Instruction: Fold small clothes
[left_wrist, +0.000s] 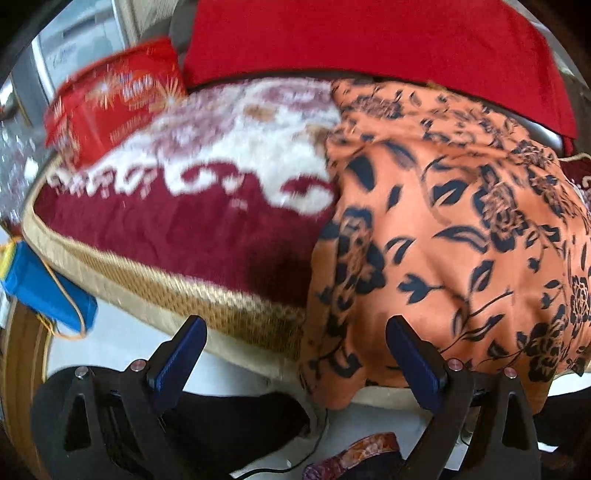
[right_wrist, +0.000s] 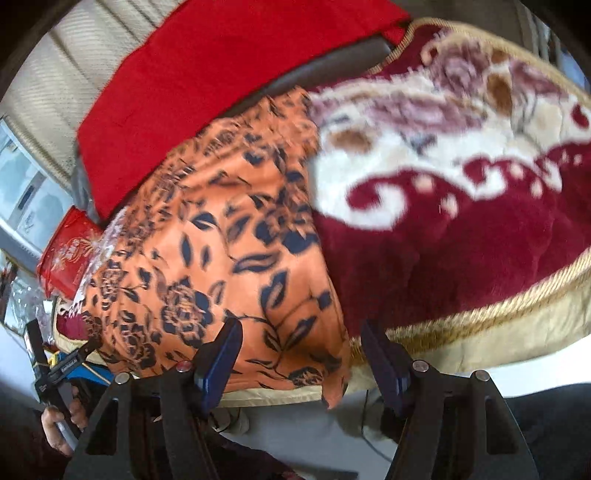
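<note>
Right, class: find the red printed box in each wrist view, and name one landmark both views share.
Left wrist view: red printed box sits upper left, on the maroon blanket's far corner.
Right wrist view: red printed box at the left edge, partly hidden behind the orange floral cloth.
Shared landmark: the orange floral cloth.

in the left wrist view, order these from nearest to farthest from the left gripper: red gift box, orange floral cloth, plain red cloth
1. orange floral cloth, just ahead of the left gripper, draped over the blanket's near edge on the right.
2. red gift box, far left, on the blanket's back corner.
3. plain red cloth, at the very back, behind the blanket.
</note>
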